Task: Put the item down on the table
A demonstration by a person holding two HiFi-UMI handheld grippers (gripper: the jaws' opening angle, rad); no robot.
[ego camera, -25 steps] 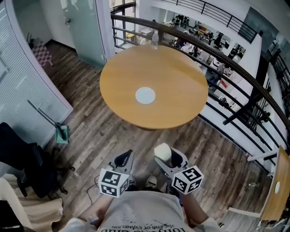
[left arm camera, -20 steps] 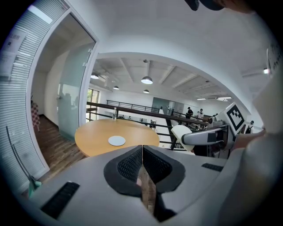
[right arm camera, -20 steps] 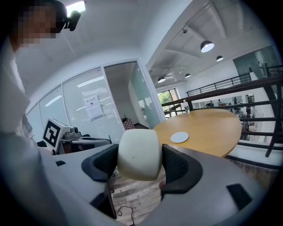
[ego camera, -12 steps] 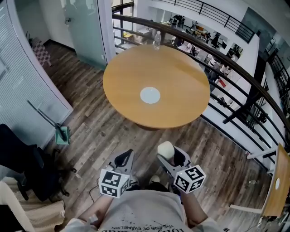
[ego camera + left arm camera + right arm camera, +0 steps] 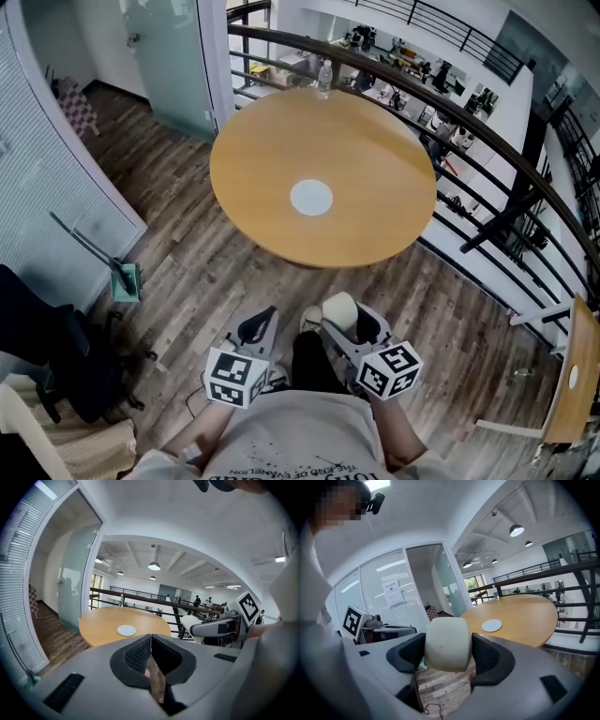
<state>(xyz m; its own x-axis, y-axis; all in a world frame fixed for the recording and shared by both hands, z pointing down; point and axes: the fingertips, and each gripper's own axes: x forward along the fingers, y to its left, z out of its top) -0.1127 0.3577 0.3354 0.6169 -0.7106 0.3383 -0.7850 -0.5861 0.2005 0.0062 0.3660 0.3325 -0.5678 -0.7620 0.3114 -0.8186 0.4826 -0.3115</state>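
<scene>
My right gripper is shut on a cream rounded block, which also shows as a pale lump in the head view. It hangs over the wooden floor, short of the round wooden table. A white disc lies at the table's middle and shows ahead of the block. My left gripper is shut with nothing between its pads; it is held beside the right one, also off the table.
A clear bottle stands at the table's far edge by the dark curved railing. A glass door and a blinds-covered wall are on the left. A black chair and a green dustpan sit at lower left.
The view has shifted slightly toward the table; a dark trouser leg now shows between the grippers. Both grippers keep their hold and place.
</scene>
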